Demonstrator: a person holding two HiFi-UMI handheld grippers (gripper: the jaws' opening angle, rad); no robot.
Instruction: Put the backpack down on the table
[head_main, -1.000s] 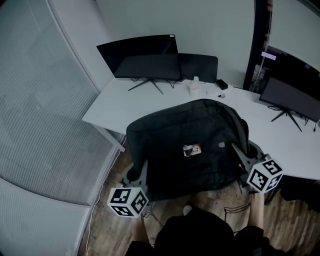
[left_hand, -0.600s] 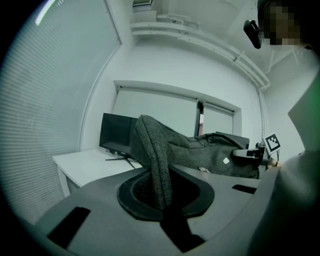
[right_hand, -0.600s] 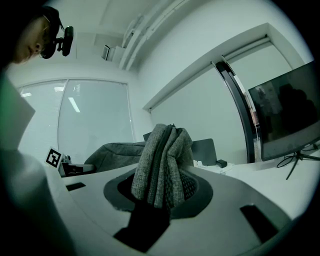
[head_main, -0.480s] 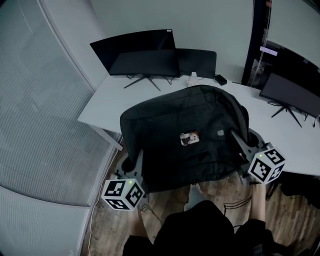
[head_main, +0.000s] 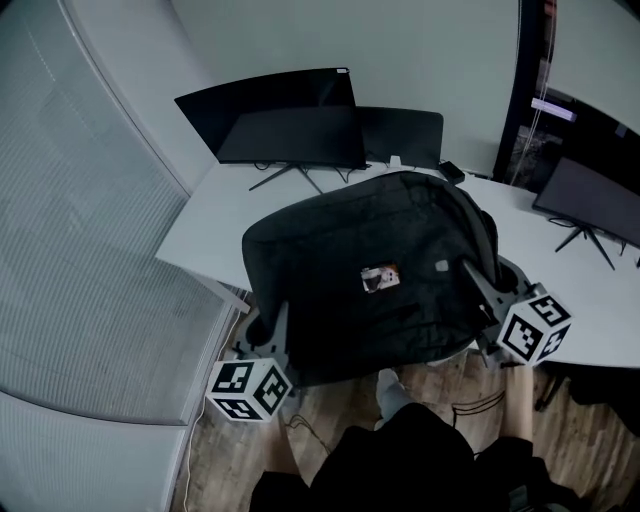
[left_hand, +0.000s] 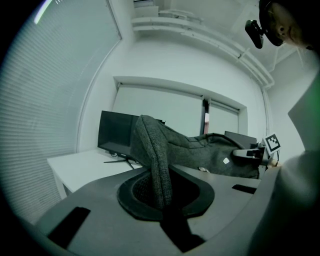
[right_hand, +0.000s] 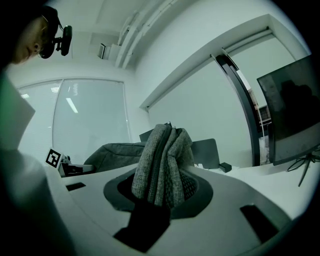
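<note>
Left to right in the head view: way out at 9 o'clock there's a pale slatted window blind (head_main: 80, 220), with a strip of brown wooden floor (head_main: 225, 450) below it.

Next is the left gripper (head_main: 277, 312), at roughly 7 o'clock of the big dark grey fabric backpack (head_main: 350, 250). In the left gripper view its jaws are nearly together. They pinch one thin fold of the backpack's edge, and the fabric stands straight up out of the gap.

The backpack hangs between the two grippers, broad side up, with a small white tag (head_main: 381, 277) near its middle. It sits over the near corner of the white desk surface (head_main: 210, 215). Its 6 o'clock edge pokes out past the surface, above the floor. Honestly can't tell whether its underside touches the surface or not.

Behind it, at 11 to 12 o'clock, a wide black monitor (head_main: 270, 115) stands on the surface. A smaller black monitor (head_main: 405, 135) is just beside it.

Then the right gripper (head_main: 468, 270), at about 4 o'clock of the backpack. In the right gripper view its jaws are around halfway apart and clamped on a thick bunch of folded grey fabric, several layers squeezed together.

Farthest right, around 2 o'clock, a third black monitor (head_main: 590, 195) stands on the surface.
</note>
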